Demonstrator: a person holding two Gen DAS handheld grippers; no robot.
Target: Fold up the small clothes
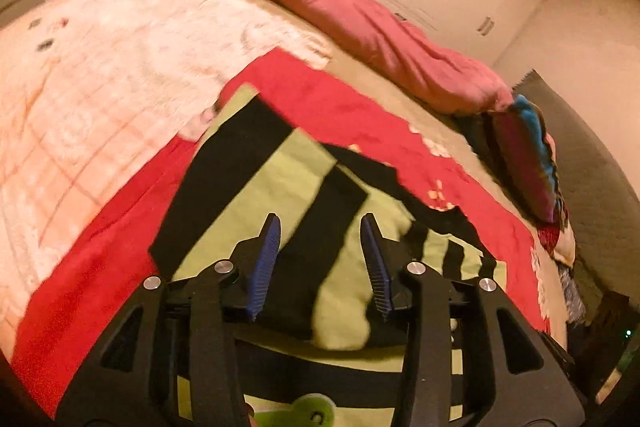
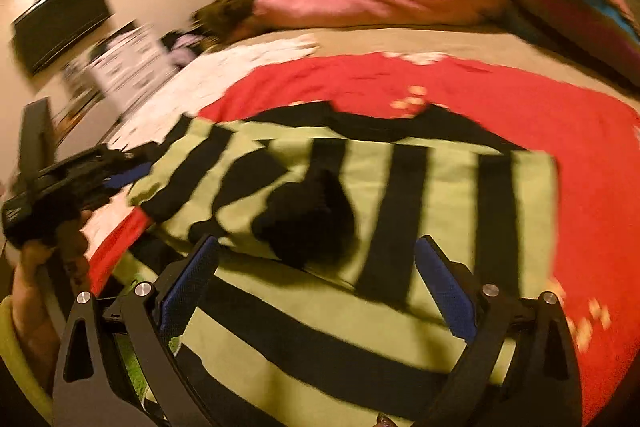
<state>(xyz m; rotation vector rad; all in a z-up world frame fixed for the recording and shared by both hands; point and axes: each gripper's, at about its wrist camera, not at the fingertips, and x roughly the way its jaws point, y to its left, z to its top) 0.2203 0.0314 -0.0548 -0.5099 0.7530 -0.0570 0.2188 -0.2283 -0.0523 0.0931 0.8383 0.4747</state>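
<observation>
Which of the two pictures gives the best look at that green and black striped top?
The right wrist view: the striped top spreads across the frame, one part folded over, on the red cloth. The left wrist view shows less of it, partly hidden behind the left gripper.

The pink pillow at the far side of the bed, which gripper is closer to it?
Cannot tell. Left gripper and right gripper both hover over the striped garment, far from the pink pillow.

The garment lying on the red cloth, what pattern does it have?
Wide black and yellow-green stripes on the garment; the right wrist view shows it best.
</observation>
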